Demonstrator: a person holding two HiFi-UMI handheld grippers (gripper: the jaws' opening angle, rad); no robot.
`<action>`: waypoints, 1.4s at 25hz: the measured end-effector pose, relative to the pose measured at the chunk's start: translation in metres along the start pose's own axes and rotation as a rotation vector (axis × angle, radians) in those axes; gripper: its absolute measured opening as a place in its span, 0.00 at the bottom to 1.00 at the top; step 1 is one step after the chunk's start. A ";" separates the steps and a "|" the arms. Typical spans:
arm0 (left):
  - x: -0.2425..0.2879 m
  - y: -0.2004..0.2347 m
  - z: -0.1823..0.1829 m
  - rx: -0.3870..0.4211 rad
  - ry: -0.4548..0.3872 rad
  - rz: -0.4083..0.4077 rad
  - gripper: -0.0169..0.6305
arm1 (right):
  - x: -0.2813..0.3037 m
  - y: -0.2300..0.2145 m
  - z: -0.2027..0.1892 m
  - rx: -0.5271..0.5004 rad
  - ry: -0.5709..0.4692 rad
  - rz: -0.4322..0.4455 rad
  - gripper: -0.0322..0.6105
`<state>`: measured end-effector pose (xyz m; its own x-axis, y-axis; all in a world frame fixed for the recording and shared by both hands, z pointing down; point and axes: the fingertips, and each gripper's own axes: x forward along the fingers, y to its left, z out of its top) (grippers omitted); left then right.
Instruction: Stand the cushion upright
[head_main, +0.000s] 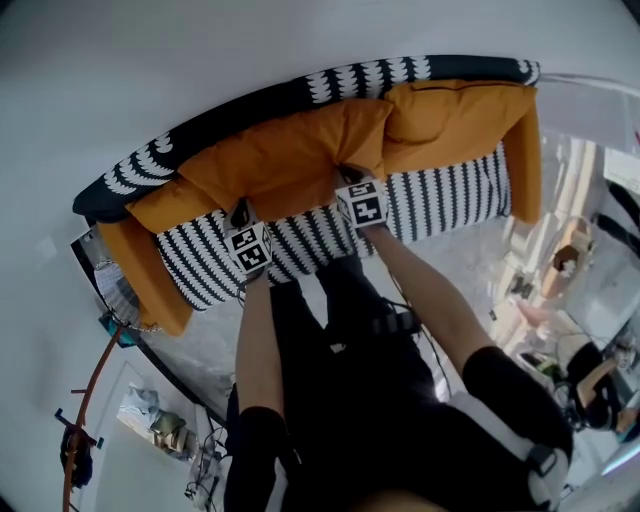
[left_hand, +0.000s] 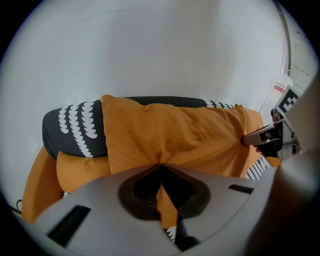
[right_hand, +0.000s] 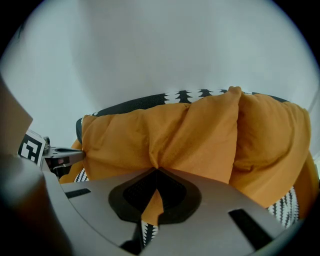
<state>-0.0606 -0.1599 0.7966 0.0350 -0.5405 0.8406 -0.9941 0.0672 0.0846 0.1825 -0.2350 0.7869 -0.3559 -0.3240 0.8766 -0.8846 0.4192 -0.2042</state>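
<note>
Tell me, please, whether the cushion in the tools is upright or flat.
Upright: the cushion leans against the backrest, its top reaching the backrest's top, with left tool and right tool pinching its lower edge.

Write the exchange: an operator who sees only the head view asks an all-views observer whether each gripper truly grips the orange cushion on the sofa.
Operator: Has the left gripper got the cushion?
Observer: Yes. The left gripper view shows its jaws shut on a fold of the cushion's lower edge.
Operator: And the right gripper?
Observer: The right gripper view shows the same: jaws shut on a pinch of fabric, which pokes out below them.
</note>
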 end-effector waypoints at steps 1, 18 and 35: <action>0.001 0.000 -0.001 -0.001 0.001 0.001 0.03 | 0.000 -0.001 0.000 -0.003 0.000 -0.003 0.05; -0.018 0.008 0.003 -0.068 -0.035 0.028 0.04 | -0.026 -0.009 0.009 -0.012 -0.059 -0.077 0.13; -0.158 -0.015 0.084 -0.005 -0.292 -0.098 0.02 | -0.151 0.051 0.045 0.006 -0.307 -0.085 0.05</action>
<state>-0.0601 -0.1457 0.6176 0.0995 -0.7625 0.6392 -0.9869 0.0062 0.1609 0.1780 -0.2032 0.6245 -0.3538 -0.5991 0.7182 -0.9166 0.3749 -0.1388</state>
